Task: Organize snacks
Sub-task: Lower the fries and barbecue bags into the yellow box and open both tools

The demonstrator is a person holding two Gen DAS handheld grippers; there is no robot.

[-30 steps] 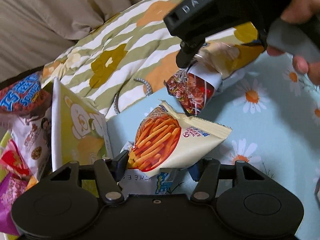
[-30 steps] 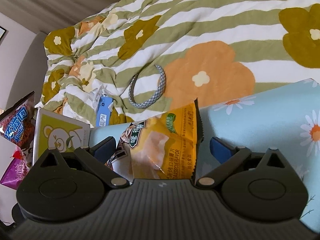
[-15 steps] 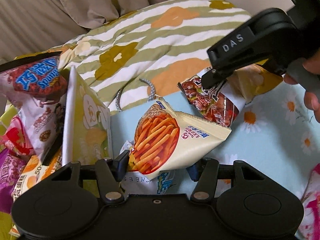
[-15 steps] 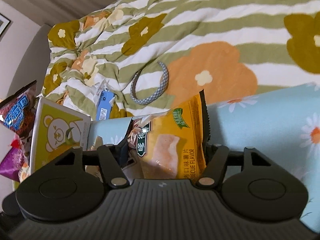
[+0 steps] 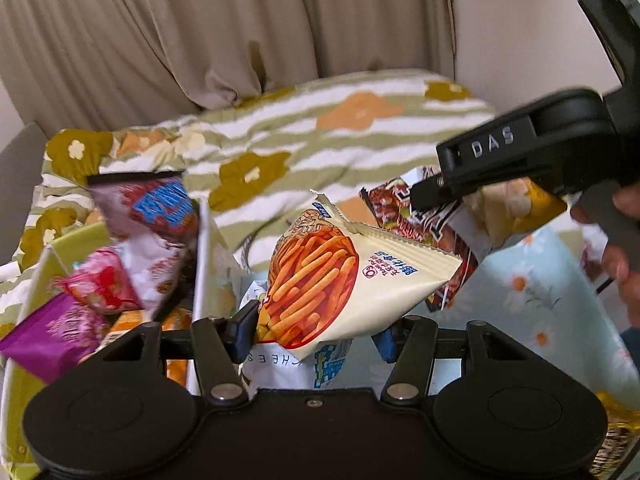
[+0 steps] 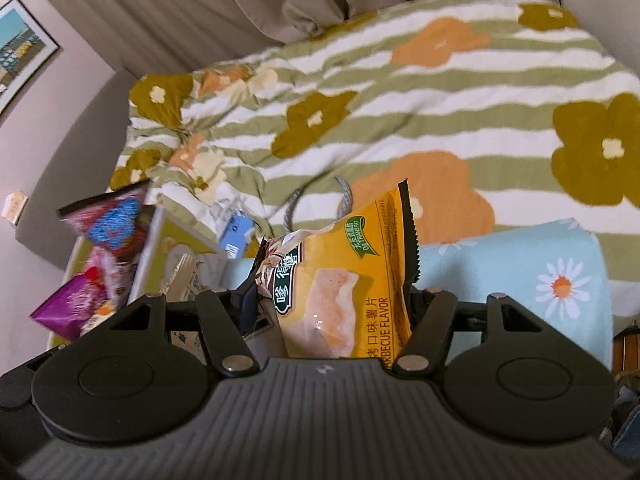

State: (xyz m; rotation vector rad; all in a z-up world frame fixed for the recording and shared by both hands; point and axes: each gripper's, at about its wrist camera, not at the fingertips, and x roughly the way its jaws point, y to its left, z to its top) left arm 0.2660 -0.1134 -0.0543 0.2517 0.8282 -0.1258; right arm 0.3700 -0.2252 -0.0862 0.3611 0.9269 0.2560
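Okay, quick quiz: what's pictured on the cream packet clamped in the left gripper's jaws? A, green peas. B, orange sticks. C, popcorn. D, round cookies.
B: the cream packet pinched in the left gripper has a round picture full of orange sticks on its front.

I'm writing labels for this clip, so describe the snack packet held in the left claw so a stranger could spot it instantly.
Start at the green-striped floral quilt below the beige curtain, then come forward to the left claw. Clamped there is a cream packet picturing orange fry-like sticks in a red circle. Unlike the dark red packet behind it, it is pale with blue lettering.
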